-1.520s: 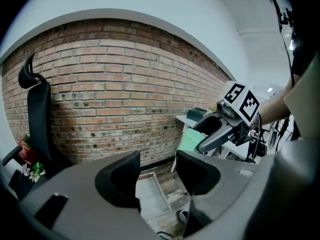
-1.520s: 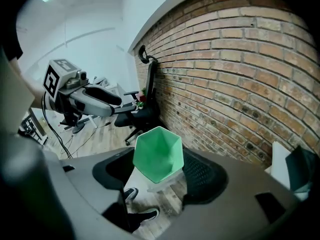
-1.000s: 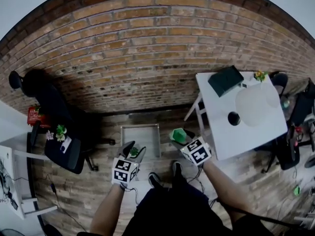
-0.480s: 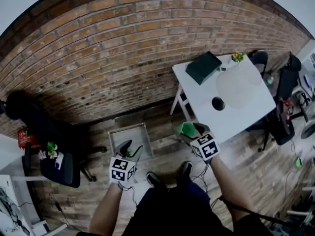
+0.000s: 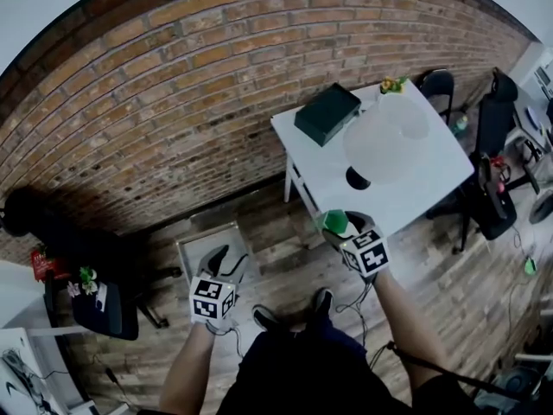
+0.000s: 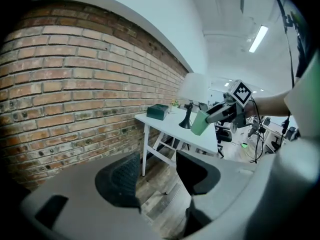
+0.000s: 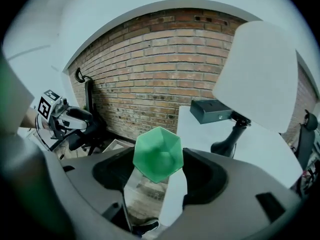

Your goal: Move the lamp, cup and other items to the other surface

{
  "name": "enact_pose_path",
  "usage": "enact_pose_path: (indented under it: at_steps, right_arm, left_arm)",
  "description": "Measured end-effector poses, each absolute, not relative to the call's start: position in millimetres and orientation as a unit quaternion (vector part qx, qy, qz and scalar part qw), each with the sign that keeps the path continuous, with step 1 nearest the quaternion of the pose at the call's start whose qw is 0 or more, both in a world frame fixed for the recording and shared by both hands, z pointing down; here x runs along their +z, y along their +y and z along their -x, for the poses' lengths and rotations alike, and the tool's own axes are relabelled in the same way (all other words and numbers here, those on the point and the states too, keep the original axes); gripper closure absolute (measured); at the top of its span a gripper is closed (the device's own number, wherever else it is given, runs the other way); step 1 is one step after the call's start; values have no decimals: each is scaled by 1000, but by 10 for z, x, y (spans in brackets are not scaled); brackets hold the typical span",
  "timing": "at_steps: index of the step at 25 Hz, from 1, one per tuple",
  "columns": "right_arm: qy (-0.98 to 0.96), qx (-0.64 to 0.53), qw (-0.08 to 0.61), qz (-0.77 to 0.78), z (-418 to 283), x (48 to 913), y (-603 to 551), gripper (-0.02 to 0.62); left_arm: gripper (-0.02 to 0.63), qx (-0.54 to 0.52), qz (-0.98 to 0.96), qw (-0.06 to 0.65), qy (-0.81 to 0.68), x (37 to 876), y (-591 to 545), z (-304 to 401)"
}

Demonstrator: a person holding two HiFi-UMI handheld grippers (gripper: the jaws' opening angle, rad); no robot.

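Right claw (image 7: 159, 174) is clamping a green, hexagon-faceted, plastic-looking cup (image 7: 156, 153) between its pads, holding it tilted with one hexagonal end turned toward the claw's own camera. In the head view the cup is hanging at the near edge of a square white table (image 5: 425, 193), at seven o'clock from a table lamp with a wide white shade and black foot (image 5: 384, 137). Whether it is over the top or just short of it is unclear. Gripping across the cup's sides is likely leaving its base free for setting down on the bare patch beside the lamp. A dark green rectangular box (image 5: 327, 113) is sitting at the lamp's ten o'clock and a small yellow-green potted plant (image 5: 393, 85) at twelve. Both are on the table, which is looking like the receiving surface. Left claw (image 6: 159, 176), at eight o'clock from the cup, is hanging with jaws apart and nothing between them over the wooden plank floor (image 5: 285, 253), probably held low to stay clear. A red brick wall (image 5: 173, 85) is standing behind.
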State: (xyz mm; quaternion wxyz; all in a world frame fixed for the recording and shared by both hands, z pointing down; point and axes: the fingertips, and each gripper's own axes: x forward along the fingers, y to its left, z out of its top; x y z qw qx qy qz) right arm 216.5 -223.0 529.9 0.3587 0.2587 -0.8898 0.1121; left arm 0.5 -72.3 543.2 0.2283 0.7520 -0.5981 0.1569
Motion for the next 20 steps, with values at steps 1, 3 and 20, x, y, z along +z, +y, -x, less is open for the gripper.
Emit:
enact_pose_path:
  at_steps: [1, 3, 20]
  right_arm:
    - [-889, 114, 359, -262, -2268, 5308, -2278, 291]
    - [-888, 113, 357, -268, -2463, 5313, -2381, 291]
    - [-859, 145, 391, -296, -3895, 5587, -3222, 290]
  left_arm:
    - [390, 160, -753, 229, -596, 5442, -759, -88]
    - [390, 162, -755, 229, -593, 5448, -839, -255]
    - [390, 166, -756, 236, -587, 5543, -1557, -1316]
